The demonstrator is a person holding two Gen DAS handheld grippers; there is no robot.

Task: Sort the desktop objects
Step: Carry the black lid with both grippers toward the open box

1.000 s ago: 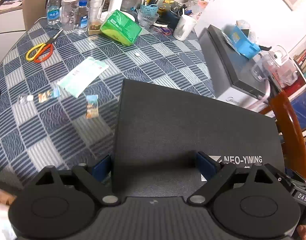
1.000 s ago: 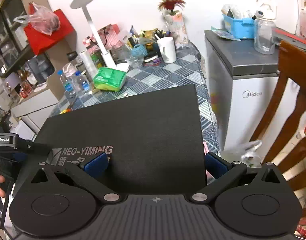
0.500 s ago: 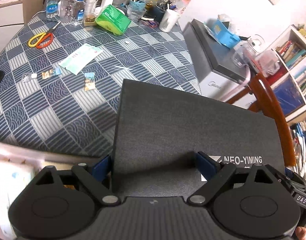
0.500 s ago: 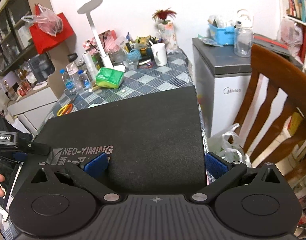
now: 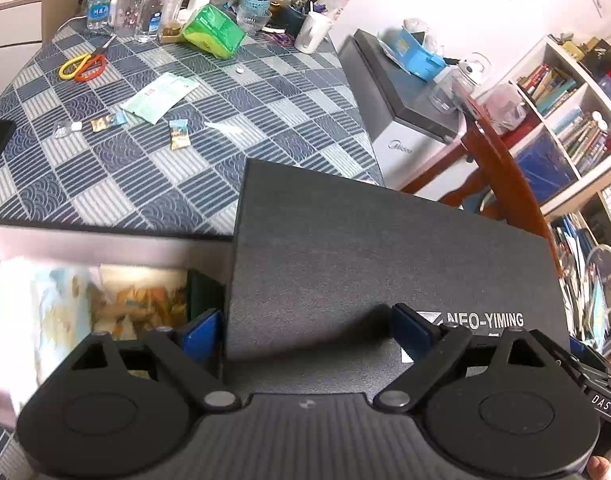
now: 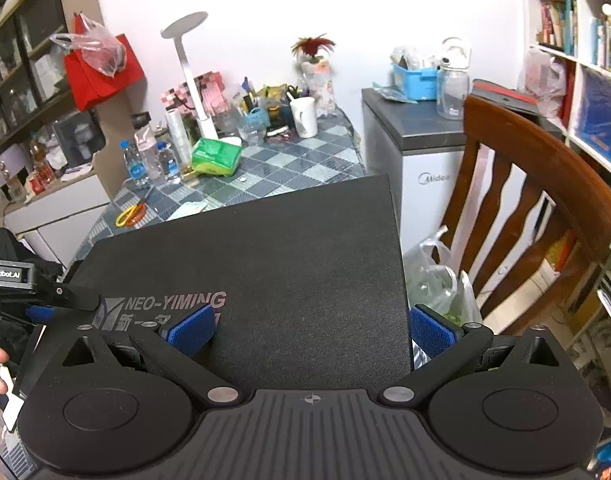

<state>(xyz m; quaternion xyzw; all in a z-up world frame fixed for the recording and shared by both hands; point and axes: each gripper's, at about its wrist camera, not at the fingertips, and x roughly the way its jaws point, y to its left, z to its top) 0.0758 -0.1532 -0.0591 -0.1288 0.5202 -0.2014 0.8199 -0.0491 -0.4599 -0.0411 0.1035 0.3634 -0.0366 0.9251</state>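
Checked blue cloth covers your table [image 5: 117, 184]; scissors [image 5: 83, 67], a leaflet [image 5: 159, 96] and small sachets [image 5: 179, 139] lie toward its far and left parts. You hold the black lid [image 5: 369, 264] lifted off the table's near right corner, both grippers clamped on its near edge: left gripper [image 5: 305, 332] at its left corner, right gripper [image 6: 311, 330] at its right. Below the left corner, an open box [image 5: 105, 296] shows blurred colourful contents.

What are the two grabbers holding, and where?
Both hold the black lid: left gripper on its left near corner, right gripper on its right near corner.
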